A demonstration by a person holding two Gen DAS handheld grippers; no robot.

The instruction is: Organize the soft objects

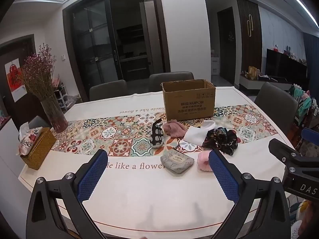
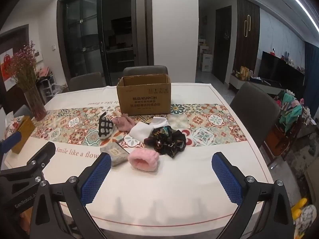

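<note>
Left gripper (image 1: 158,171) and right gripper (image 2: 161,168) both hover with jaws spread wide, holding nothing (fluffy pink wristband (image 2: 144,159) lies just beyond, untouched).

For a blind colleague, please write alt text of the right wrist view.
The open right gripper hovers above a dining table, empty, facing a pink fluffy band, a grey pouch and dark scrunchies. An open cardboard box stands behind them.
</note>
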